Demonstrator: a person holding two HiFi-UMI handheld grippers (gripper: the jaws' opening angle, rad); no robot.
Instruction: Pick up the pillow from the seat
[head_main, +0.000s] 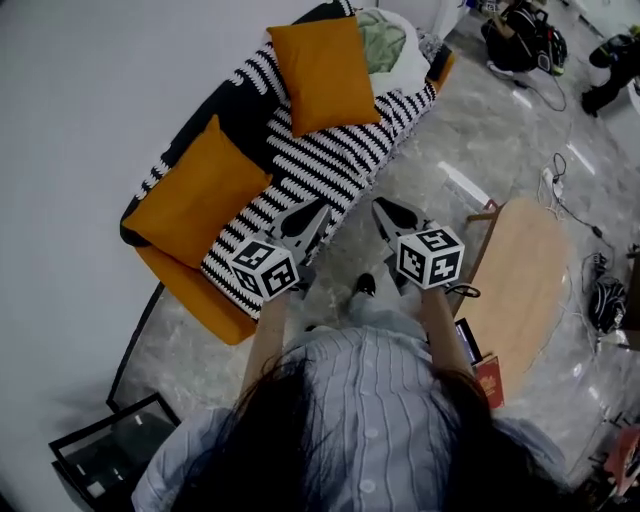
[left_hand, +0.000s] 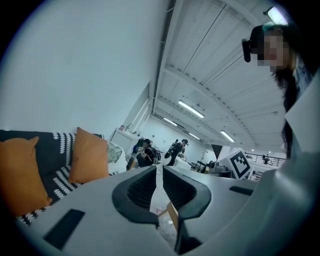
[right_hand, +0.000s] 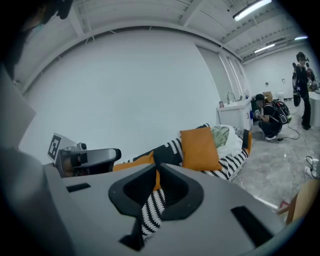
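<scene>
In the head view, the sofa (head_main: 318, 160) with a black and white striped cover stands along the white wall, and two orange pillows lie on its seat, both leaning on the backrest. The near pillow (head_main: 200, 195) is at the end closest to the person, and the far pillow (head_main: 322, 70) is further along, beside a heap of green and white cloth (head_main: 388, 40). The left gripper (head_main: 320, 208) and the right gripper (head_main: 381, 206) are held side by side in front of the person's striped shirt (head_main: 370, 420), over the front edge of the sofa, and neither touches a pillow. A light wooden table (head_main: 525, 270) stands at the right. In the left gripper view, the jaws are pressed together with nothing between them; both pillows show at the left, well apart from the jaws, and some people (left_hand: 177, 149) stand far back in the hall. In the right gripper view, the jaws are also clenched on nothing. Beyond them are the striped cover and the two pillows, still on the seat.
</scene>
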